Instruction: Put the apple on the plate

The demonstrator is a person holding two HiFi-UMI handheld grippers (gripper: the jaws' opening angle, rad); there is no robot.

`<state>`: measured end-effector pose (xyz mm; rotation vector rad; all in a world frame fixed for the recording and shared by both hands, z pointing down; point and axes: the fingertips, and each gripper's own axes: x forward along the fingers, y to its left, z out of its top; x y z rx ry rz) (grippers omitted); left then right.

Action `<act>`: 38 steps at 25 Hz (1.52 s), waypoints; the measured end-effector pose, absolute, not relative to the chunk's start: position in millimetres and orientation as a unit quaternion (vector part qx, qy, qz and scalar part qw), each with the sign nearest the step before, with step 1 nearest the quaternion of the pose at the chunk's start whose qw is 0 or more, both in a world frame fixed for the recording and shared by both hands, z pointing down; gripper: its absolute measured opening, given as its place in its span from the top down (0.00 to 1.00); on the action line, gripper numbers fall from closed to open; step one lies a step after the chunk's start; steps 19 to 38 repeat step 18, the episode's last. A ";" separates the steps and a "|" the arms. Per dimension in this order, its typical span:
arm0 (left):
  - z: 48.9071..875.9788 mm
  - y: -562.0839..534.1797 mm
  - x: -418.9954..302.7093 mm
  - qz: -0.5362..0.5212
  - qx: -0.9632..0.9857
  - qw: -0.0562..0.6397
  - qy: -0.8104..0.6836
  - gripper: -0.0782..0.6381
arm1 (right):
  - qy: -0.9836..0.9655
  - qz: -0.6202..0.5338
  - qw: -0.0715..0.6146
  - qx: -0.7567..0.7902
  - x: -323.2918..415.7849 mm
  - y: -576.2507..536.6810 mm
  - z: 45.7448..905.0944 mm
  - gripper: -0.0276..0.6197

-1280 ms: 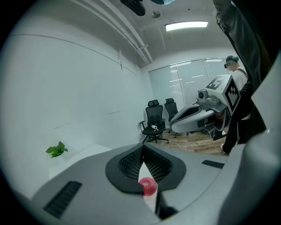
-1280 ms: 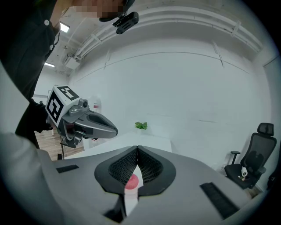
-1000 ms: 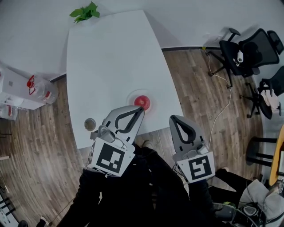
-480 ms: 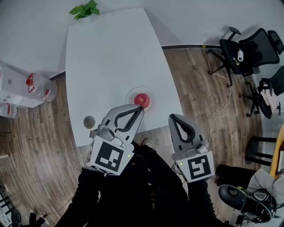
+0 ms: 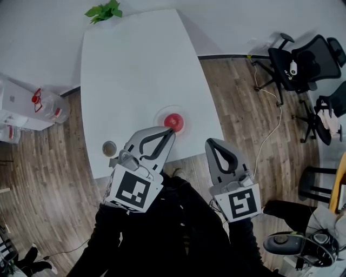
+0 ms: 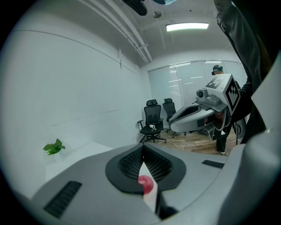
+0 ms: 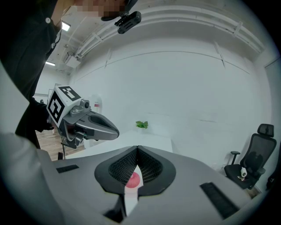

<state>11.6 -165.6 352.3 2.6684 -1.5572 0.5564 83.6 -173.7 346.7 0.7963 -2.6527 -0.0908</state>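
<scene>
A red apple (image 5: pixel 173 122) sits on a pale round plate (image 5: pixel 158 119) near the front edge of the white table (image 5: pixel 130 70). My left gripper (image 5: pixel 172 131) is shut and empty, its tips just short of the plate on the near side. In the left gripper view the apple (image 6: pixel 146 183) shows through the slit below the closed tips (image 6: pixel 143 147). My right gripper (image 5: pixel 210 142) is also shut and empty, hanging off the table's front edge to the right of the apple. In the right gripper view the apple (image 7: pixel 133 178) lies beyond the closed tips (image 7: pixel 137 148).
A small round cup (image 5: pixel 110 149) stands at the table's front left corner. A green plant (image 5: pixel 104 13) sits at the far end. Black office chairs (image 5: pixel 300 62) stand at the right on the wood floor, and water bottles (image 5: pixel 48 108) at the left.
Both grippers and the apple have kept still. Only some things on the floor at the lower right have shifted.
</scene>
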 end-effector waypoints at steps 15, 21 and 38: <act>351.1 -172.2 -9.0 0.178 0.837 0.006 -0.518 0.87 | -0.941 -0.029 0.190 0.279 80.5 -173.4 351.5 0.90; 351.7 -173.6 -7.7 0.185 0.843 -0.017 -0.505 0.87 | -0.941 -0.029 0.190 0.278 79.9 -173.8 351.1 0.90; 351.7 -173.6 -7.7 0.185 0.843 -0.017 -0.505 0.87 | -0.941 -0.029 0.190 0.278 79.9 -173.8 351.1 0.90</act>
